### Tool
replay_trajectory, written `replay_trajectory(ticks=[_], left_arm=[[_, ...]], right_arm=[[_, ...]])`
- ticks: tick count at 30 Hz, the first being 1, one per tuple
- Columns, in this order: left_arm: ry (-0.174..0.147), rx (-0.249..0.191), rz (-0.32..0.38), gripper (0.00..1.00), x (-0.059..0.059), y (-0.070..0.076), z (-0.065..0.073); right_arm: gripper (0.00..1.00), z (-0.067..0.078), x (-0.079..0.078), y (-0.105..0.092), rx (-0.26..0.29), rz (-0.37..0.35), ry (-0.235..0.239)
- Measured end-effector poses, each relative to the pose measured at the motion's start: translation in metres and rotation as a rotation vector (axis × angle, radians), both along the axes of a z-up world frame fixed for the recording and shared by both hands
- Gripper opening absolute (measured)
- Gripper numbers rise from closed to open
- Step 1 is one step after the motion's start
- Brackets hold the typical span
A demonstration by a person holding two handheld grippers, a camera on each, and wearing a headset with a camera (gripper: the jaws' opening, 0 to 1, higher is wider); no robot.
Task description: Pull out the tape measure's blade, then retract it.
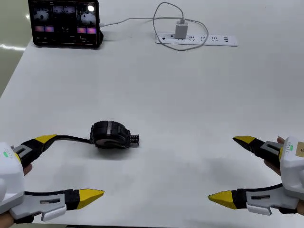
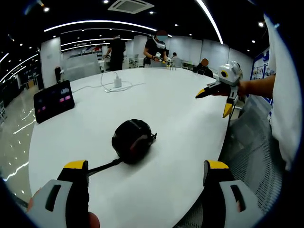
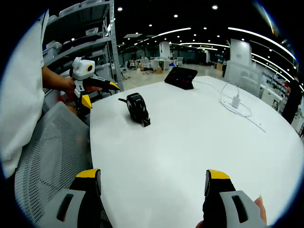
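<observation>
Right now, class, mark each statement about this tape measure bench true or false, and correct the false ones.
1. The left gripper and the right gripper are both open and empty. True.
2. The tape measure has its blade drawn out across the table. False: it is wound in; only its end hook shows at the case.
3. The tape measure lies nearer the left gripper. True.
4. The tablet lies flat beside the tape measure. False: it stands propped at the far side, cabled to the power strip.

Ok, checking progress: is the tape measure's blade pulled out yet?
No, the tape measure lies on the table with only its hook at the case mouth.
</observation>
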State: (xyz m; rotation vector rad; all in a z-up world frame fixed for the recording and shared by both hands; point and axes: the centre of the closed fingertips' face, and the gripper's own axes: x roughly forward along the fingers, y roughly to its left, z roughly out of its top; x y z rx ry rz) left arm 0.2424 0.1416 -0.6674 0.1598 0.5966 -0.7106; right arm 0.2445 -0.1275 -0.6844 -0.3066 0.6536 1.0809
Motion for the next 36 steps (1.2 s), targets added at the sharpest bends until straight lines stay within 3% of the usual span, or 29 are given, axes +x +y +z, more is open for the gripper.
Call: replay_trajectory(ticks=[17, 24, 36], left_arm=[[-0.002, 0.008, -0.01, 0.99, -0.0028, 0.0001, 0.0012], [0.038, -0.012, -0.007, 0.96, -0.0069, 0.0002, -0.0002], [0.028, -0.015, -0.009, 0.98, -0.0071, -0.0013, 0.0006]], right_arm=[[0.9, 0.002, -0.0005, -0.0023, -0.001, -0.005, 0.003], [0.9, 0.0003, -0.001, -0.0039, -0.004, -0.008, 0.008], [0.9, -0.0012, -0.0021, -0.0054, -0.005, -0.01, 0.013]])
